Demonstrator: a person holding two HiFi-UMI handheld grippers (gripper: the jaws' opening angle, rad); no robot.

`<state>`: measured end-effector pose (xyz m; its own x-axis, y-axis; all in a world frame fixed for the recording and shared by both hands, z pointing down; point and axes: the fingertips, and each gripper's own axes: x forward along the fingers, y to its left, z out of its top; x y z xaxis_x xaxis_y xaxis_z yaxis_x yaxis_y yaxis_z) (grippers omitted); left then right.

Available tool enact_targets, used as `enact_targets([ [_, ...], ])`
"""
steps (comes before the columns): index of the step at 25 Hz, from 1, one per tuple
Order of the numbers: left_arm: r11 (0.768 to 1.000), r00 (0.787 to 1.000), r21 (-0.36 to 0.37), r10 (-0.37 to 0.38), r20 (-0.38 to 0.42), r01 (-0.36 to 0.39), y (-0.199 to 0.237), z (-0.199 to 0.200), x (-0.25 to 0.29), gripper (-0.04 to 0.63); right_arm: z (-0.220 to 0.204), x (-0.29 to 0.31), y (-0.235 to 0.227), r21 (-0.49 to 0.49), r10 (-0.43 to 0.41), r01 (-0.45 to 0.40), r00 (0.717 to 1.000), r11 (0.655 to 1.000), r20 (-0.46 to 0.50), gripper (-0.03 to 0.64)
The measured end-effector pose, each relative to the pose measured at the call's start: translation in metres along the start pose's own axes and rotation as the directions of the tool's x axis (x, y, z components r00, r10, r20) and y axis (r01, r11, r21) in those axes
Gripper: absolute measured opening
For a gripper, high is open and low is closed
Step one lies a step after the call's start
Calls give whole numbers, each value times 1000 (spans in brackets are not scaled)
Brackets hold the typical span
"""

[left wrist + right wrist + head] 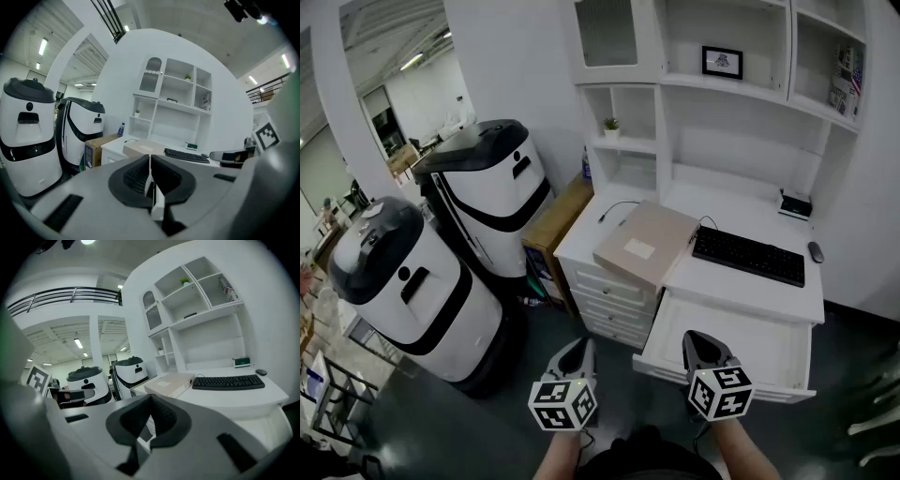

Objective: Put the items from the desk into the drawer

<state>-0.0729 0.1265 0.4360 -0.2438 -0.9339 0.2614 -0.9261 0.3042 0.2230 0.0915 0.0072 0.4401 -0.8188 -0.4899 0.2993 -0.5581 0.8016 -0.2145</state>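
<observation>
On the white desk (741,211) lie a tan flat box (645,242), a black keyboard (748,256), a small dark mouse (816,251) and a small dark box with a green side (795,204). Under the desk top a wide white drawer (741,352) stands pulled out and looks empty. My left gripper (578,353) is shut, held low and left of the drawer with nothing in it. My right gripper (697,347) is shut too, over the drawer's front part, holding nothing. The tan box (169,383) and keyboard (228,381) show ahead in the right gripper view.
Two large white and black robot-like machines (412,286) (492,192) stand left of the desk. A brown cardboard box (551,225) sits between them and the desk's side drawers (609,295). White shelves (722,84) rise above the desk. The floor is dark.
</observation>
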Motion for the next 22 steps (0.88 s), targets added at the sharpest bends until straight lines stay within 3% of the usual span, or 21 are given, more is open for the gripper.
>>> enact_targets([
  [16,1000,1000,3,0,1,0,1,1,20,25,16,17,-11,22,33,-34,999,999,27,8],
  [22,1000,1000,-1,4,5,-4,2,7,29,61,18,31,-13,50,79,-80,997,996,16,123],
])
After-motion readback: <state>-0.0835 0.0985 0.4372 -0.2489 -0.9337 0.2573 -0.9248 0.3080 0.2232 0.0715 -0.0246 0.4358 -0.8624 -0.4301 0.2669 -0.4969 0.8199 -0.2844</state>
